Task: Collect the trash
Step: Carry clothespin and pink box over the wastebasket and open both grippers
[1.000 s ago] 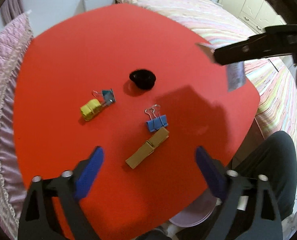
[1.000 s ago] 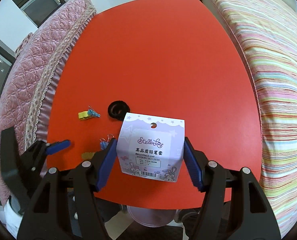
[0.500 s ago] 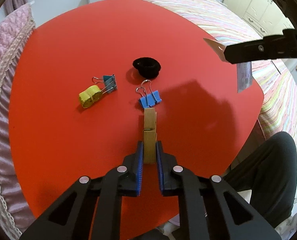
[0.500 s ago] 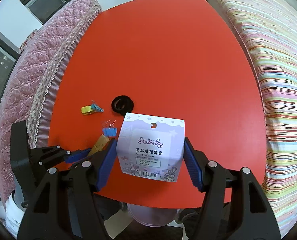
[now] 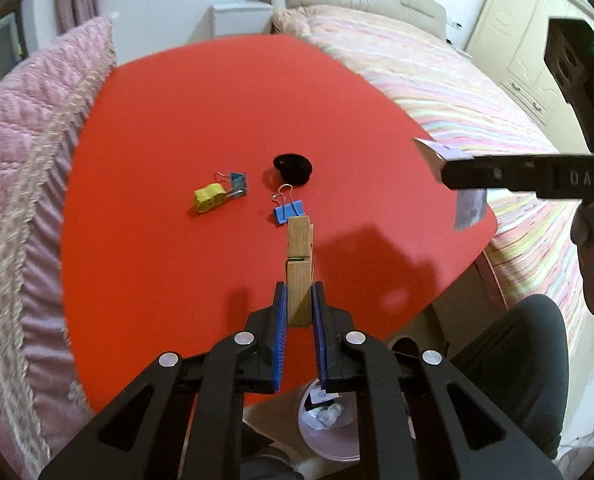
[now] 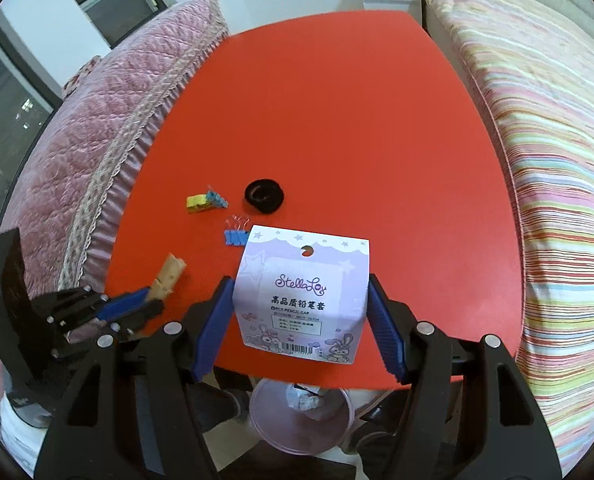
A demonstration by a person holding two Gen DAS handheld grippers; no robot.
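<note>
Clothespin [image 5: 299, 264], wooden, sits clamped by its near end btwn the left gripper [image 5: 299, 308] fingers, long axis running near-to-far, free end pointing twd a blue binder clip [image 5: 288, 210] on the red counter [image 5: 201, 112]. Right gripper [image 6: 301, 308] fingers grip a lilac cardboard pkg [image 6: 303, 294] by its sides; printed on it "StellaLou", Chinese text, "PENCIL CAP", barcode at bottom edge. That print reads only in the right wrist view; left wrist view shows the pkg edge-on at far right, w/ "DAS" embossed on the right gripper's finger. Left view shows a person's dark-clad knee [image 5: 529, 344] at right. Pink bin [image 6: 301, 420] w/ crumpled paper below counter's near edge, in both views. Also on counter: black hair tie [image 6: 264, 196], yellow wad w/ 2nd blue clip [image 5: 217, 194], left of the tie.
</note>
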